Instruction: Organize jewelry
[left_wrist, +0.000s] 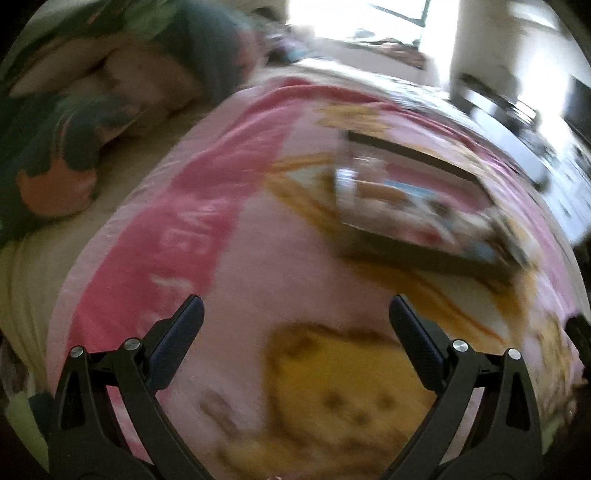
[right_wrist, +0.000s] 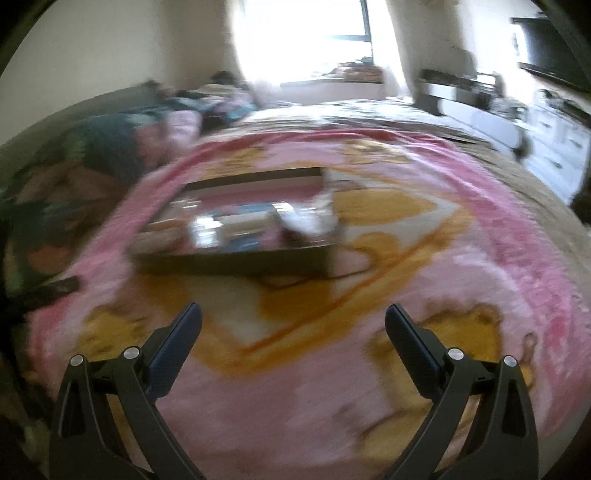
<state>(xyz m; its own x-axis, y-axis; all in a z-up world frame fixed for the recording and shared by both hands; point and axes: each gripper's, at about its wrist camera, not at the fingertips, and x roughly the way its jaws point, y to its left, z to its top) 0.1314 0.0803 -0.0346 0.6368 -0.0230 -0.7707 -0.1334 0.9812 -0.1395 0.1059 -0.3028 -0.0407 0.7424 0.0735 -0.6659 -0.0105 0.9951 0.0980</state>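
Left tongs (left_wrist: 295, 314) and right tongs (right_wrist: 293, 321) hover spread, empty, above blanket (right_wrist: 295, 406); tray (right_wrist: 236, 262) ahead.

Left wrist view looks low over the bed's pink blanket (left_wrist: 240, 258), the dark tray (left_wrist: 424, 206) ahead to its right. Right wrist view faces the window (right_wrist: 306, 37), tray (right_wrist: 240, 225) ahead-left. Both share tray and blanket.

A shallow dark-rimmed tray (right_wrist: 236, 264) of blurred small items lies flat on bedding.
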